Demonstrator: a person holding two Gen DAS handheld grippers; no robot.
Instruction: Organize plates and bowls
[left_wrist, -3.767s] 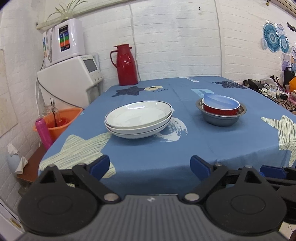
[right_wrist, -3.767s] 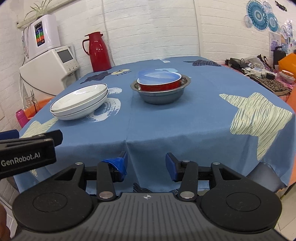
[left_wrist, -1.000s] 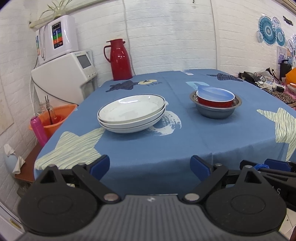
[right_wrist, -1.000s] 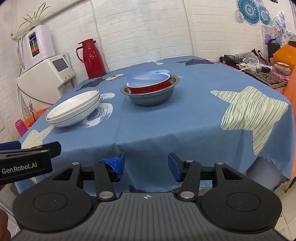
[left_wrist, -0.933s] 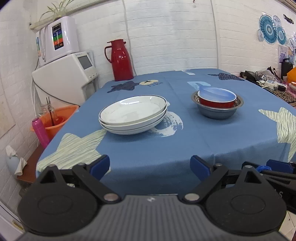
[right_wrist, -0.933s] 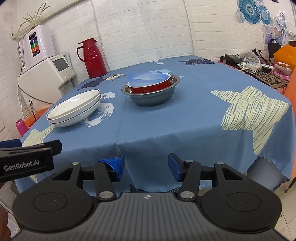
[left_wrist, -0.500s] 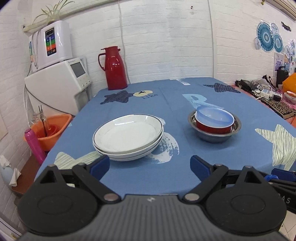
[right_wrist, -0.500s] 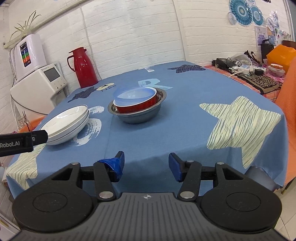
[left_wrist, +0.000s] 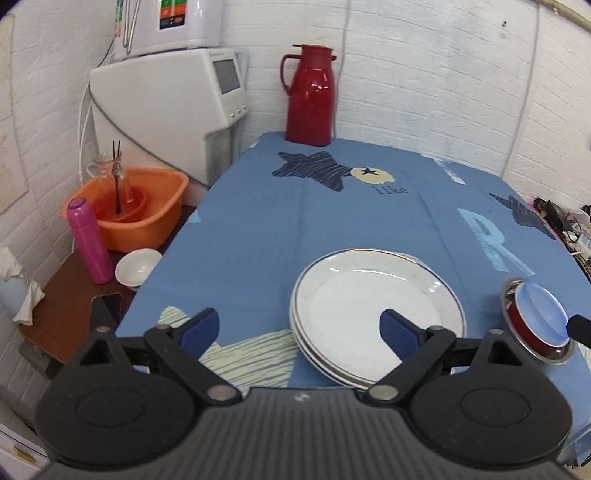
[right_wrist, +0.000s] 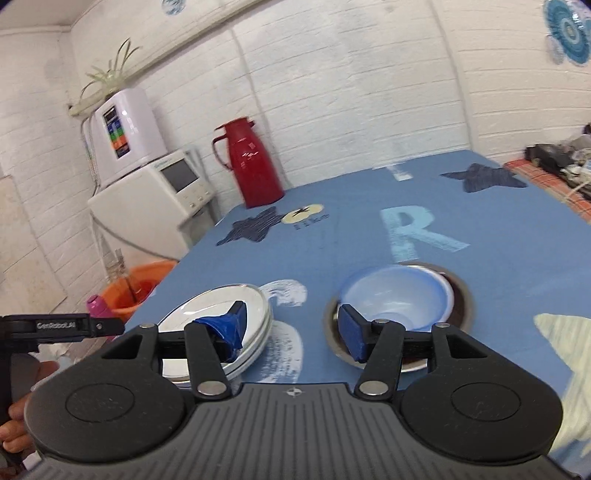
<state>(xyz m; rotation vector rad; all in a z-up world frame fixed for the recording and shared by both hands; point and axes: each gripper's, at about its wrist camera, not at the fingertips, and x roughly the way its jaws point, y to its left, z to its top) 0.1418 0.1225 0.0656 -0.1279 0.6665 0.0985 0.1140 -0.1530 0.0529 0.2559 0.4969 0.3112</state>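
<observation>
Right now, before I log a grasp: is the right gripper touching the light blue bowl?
Cannot tell. In the right wrist view the open right gripper overlaps the light blue bowl, but neither contact nor a gap shows plainly.

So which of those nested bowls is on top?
The pale blue bowl. It sits inside the red bowl, which sits in the steel bowl at the bottom.

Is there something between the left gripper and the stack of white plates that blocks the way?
Nothing visible does. The left gripper is open just above the near edge of the table, and the white plates lie right before it on the blue tablecloth. The nested bowls stand apart, to the right of the plates.
</observation>
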